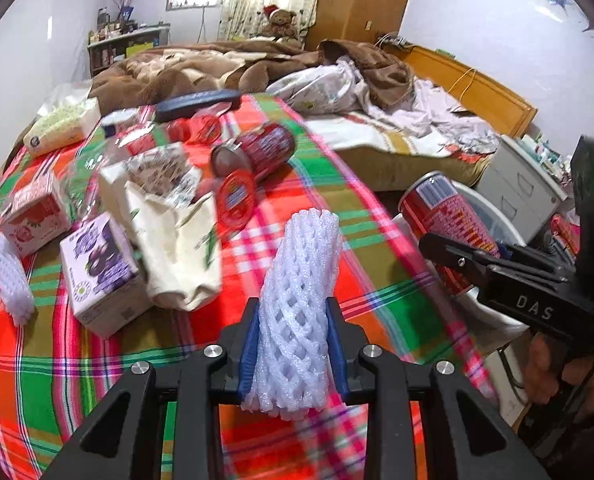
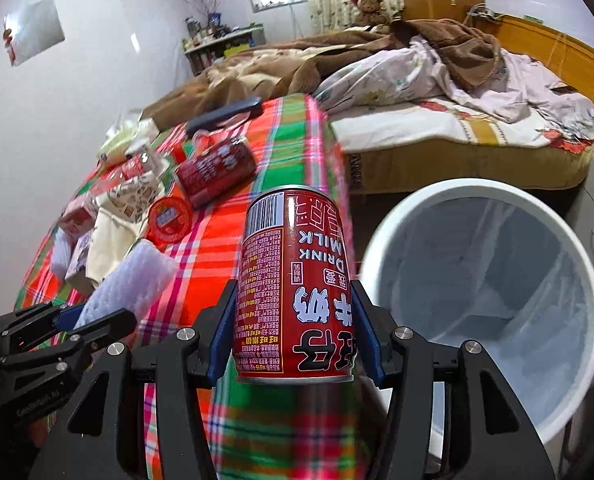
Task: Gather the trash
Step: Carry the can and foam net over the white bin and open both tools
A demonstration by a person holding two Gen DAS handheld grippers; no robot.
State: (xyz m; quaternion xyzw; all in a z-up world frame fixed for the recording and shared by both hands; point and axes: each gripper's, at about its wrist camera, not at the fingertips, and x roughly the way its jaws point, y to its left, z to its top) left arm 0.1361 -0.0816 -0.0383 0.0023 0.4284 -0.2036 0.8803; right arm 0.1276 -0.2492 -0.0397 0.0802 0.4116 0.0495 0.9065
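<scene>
My left gripper is shut on a white foam fruit net and holds it above the plaid cloth; the net also shows in the right wrist view. My right gripper is shut on a red milk drink can, upside down, at the cloth's right edge beside the white bin with a clear liner. The can shows in the left wrist view too. More trash lies on the cloth: a lying red can, a red lid, a second foam net.
Small cartons, a cream cloth bag, a tissue pack and a dark case lie on the cloth. A messy bed stands behind. Grey drawers stand beyond the bin.
</scene>
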